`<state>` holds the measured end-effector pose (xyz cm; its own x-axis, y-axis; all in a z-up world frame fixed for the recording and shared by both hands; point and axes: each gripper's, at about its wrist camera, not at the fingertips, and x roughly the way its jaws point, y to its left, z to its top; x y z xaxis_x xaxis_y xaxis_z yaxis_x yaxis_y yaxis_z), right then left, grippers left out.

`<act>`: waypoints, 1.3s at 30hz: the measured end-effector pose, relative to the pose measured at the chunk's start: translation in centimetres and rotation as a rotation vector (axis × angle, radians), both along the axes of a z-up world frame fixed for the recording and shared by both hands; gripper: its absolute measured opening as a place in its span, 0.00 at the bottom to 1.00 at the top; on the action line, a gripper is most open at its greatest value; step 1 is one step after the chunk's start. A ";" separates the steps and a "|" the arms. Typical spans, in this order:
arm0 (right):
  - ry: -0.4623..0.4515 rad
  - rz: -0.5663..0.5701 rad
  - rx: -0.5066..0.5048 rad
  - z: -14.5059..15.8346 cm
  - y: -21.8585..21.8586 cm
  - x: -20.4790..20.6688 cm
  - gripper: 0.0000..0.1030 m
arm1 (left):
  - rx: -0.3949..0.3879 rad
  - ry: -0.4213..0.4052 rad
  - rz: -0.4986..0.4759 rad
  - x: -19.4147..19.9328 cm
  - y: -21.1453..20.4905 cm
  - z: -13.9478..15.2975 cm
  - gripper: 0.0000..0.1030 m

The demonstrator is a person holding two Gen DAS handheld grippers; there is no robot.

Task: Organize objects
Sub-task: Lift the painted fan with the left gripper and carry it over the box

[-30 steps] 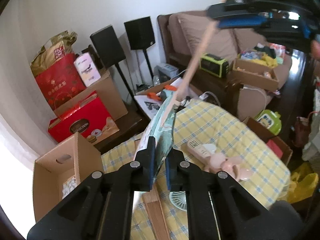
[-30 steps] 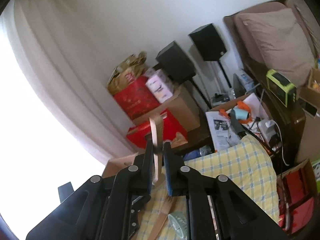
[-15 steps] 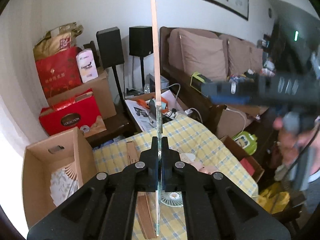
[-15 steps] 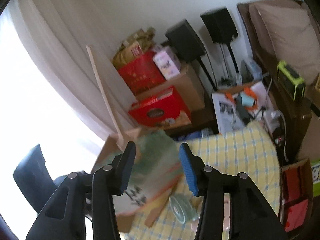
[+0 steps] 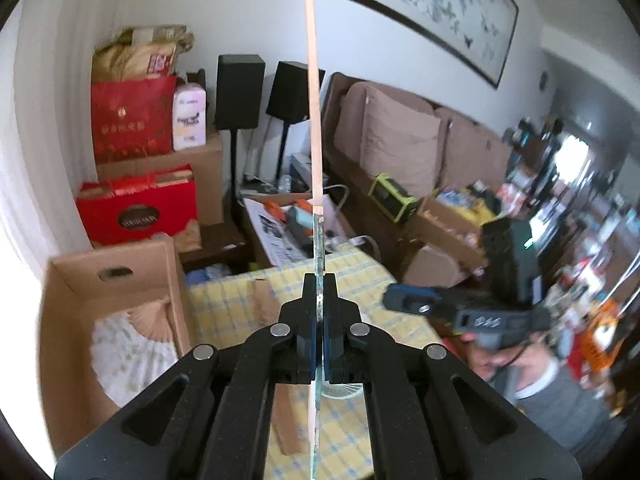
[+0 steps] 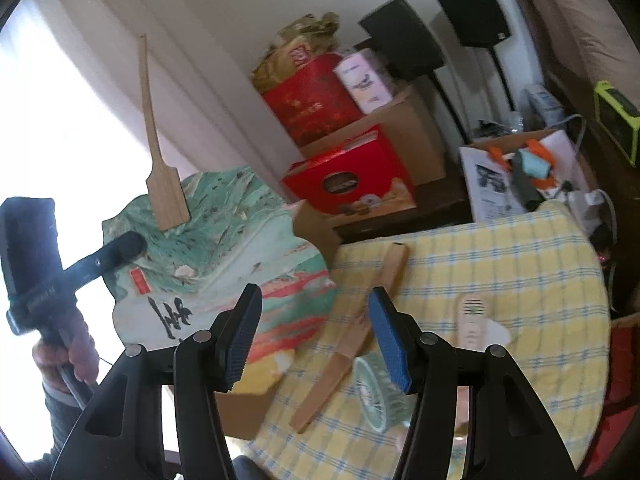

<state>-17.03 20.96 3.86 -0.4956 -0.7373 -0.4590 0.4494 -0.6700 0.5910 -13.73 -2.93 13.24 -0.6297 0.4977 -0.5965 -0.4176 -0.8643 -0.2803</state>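
Note:
My left gripper [image 5: 319, 280] is shut on a flat painted hand fan [image 5: 319, 248], seen edge-on, its wooden handle [image 5: 313, 92] pointing up. In the right wrist view the same fan [image 6: 224, 256] shows its green and red painted face, handle [image 6: 154, 136] up, held by the left gripper [image 6: 120, 246] over the cardboard box. My right gripper [image 6: 314, 336] is open and empty above the table; it also shows in the left wrist view [image 5: 394, 302], to the right of the fan.
A cardboard box [image 5: 120, 280] left of the table holds a white folding fan [image 5: 132, 344]. On the yellow checked tablecloth [image 6: 500, 264] lie a closed wooden folding fan [image 6: 360, 328], a beige handheld fan [image 6: 474, 320] and a small green fan [image 6: 374, 396]. Red gift boxes, speakers and a sofa stand behind.
My right gripper has let go of the fan's handle, opened and drawn back to the right. My left gripper keeps the fan, which has turned upright.

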 end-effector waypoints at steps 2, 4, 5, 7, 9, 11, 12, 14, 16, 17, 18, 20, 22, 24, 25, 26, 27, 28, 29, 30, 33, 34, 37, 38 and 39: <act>-0.005 0.018 -0.029 -0.4 -0.4 0.0 0.57 | 0.069 -0.022 -0.012 0.1 -1.2 0.1 0.02; -0.018 0.038 -0.063 -1.2 -0.8 0.0 0.58 | 0.133 -0.040 -0.023 0.0 -2.4 0.0 0.02; -0.023 0.044 -0.075 -1.7 -0.9 0.1 0.59 | 0.174 -0.050 -0.028 0.0 -3.1 0.0 0.02; -0.036 0.057 -0.093 -2.3 -1.3 0.1 0.60 | 0.250 -0.074 -0.030 -0.2 -4.6 -0.4 0.02; -0.062 0.080 -0.126 -3.1 -1.9 0.0 0.60 | 0.324 -0.099 -0.023 -0.2 -6.1 -1.0 0.02; -0.085 0.100 -0.159 -3.6 -2.4 0.0 0.60 | 0.388 -0.123 -0.013 -0.5 -7.7 -1.8 0.02; -0.099 0.112 -0.172 -3.8 -2.9 0.0 0.60 | 0.407 -0.130 -0.008 -0.6 -8.2 -2.2 0.02; -0.118 0.138 -0.182 -4.1 -3.8 -0.2 0.58 | 0.453 -0.150 0.005 -0.9 -9.5 -3.1 0.02; -0.135 0.160 -0.191 -4.3 -4.7 -0.2 0.52 | 0.484 -0.167 0.015 -1.0 -10.5 -3.8 0.03; -0.140 0.164 -0.192 -4.4 -5.1 -0.3 0.50 | 0.512 -0.177 0.025 -1.2 -11.3 -4.3 0.03; -0.142 0.169 -0.191 -4.5 -5.4 -0.3 0.48 | 0.534 -0.184 0.034 -1.3 -12.0 -4.7 0.03; -0.152 0.176 -0.211 -4.7 -5.6 -0.4 0.37 | 0.570 -0.192 0.059 -1.4 -13.5 -5.2 0.03; -0.153 0.178 -0.216 -4.6 -6.0 -0.5 0.32 | 0.608 -0.213 0.075 -1.6 -15.1 -5.9 0.03; -0.148 0.186 -0.196 -4.2 -6.8 -0.4 0.31 | 0.615 -0.225 0.099 -1.7 -16.3 -6.6 0.02; -0.146 0.192 -0.187 -4.1 -7.2 -0.4 0.31 | 0.618 -0.233 0.110 -1.9 -16.8 -7.0 0.02; -0.145 0.197 -0.179 -3.9 -7.5 -0.4 0.31 | 0.629 -0.241 0.123 -1.9 -17.6 -7.5 0.02; -0.146 0.205 -0.173 -3.8 -8.1 -0.4 0.31 | 0.640 -0.248 0.130 -2.0 -18.1 -7.8 0.02; -0.145 0.212 -0.172 -3.7 -8.5 -0.4 0.31 | 0.651 -0.255 0.136 -2.1 -18.7 -8.1 0.02; -0.143 0.221 -0.167 -3.6 -9.0 -0.4 0.31 | 0.655 -0.270 0.135 -2.3 -19.2 -8.5 0.03; -0.138 0.233 -0.156 -3.5 -9.7 -0.2 0.31 | 0.640 -0.279 0.132 -2.5 -19.5 -8.8 0.04; -0.142 0.263 -0.131 -3.7 -11.4 0.6 0.31 | 0.559 -0.304 0.144 -3.3 -20.3 -9.3 0.05; -0.144 0.275 -0.124 -3.8 -12.0 1.0 0.31 | 0.546 -0.312 0.151 -3.4 -20.7 -9.4 0.05; -0.145 0.307 -0.087 -4.4 -13.5 2.3 0.31 | 0.504 -0.354 0.145 -3.9 -21.7 -10.1 0.08; -0.149 0.315 -0.076 -4.6 -13.9 2.6 0.31 | 0.476 -0.369 0.140 -4.0 -22.0 -10.5 0.10; -0.153 0.323 -0.062 -4.9 -14.5 3.0 0.31 | 0.457 -0.382 0.139 -4.0 -22.1 -10.8 0.12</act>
